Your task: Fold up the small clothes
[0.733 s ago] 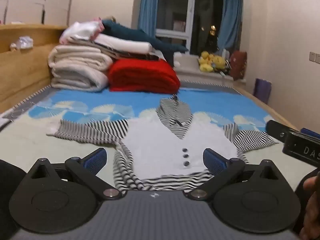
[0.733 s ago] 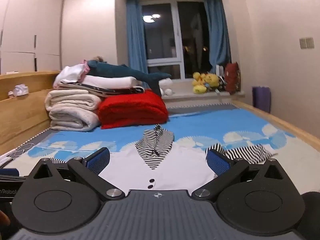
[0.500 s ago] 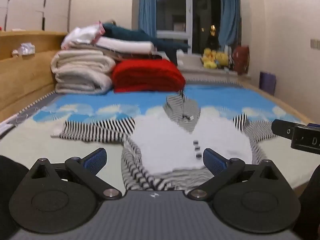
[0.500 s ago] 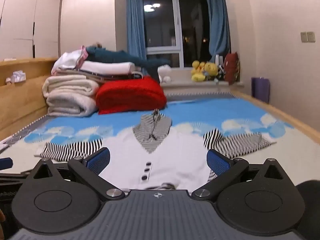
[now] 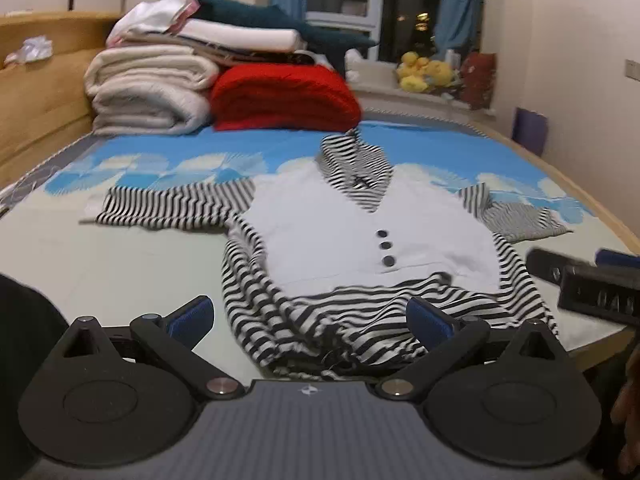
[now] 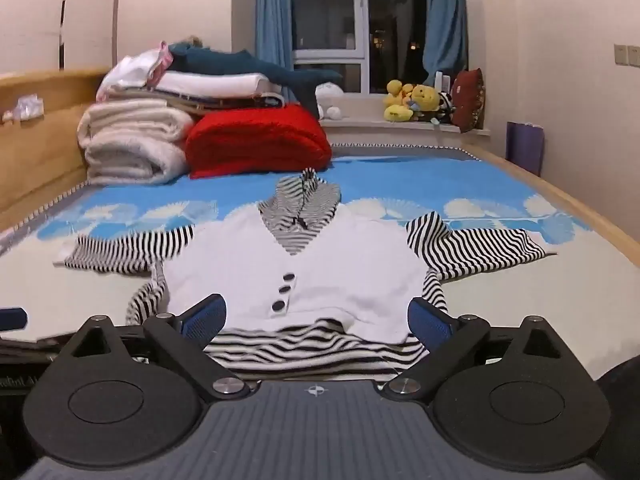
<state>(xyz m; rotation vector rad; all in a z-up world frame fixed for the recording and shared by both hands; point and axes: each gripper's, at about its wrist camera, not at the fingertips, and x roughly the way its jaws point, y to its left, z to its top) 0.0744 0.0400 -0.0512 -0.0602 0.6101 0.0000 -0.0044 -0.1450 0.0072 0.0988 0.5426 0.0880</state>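
Bed sheet (image 6: 400,184), blue and pale, with folded blankets (image 6: 256,140) far beyond the fingers. Striped garment (image 6: 320,264) lies flat ahead of left gripper (image 5: 310,314) and right gripper (image 6: 318,312), both spread, empty. Hem partly hidden behind the fingers.

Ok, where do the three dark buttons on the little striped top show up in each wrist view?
Left wrist: the three dark buttons sit right of centre on the white front, running down toward the striped hem.
Right wrist: the buttons sit left of centre, low on the white front, just above the near hem.
Shared landmark: the red folded blanket beyond the top's collar.
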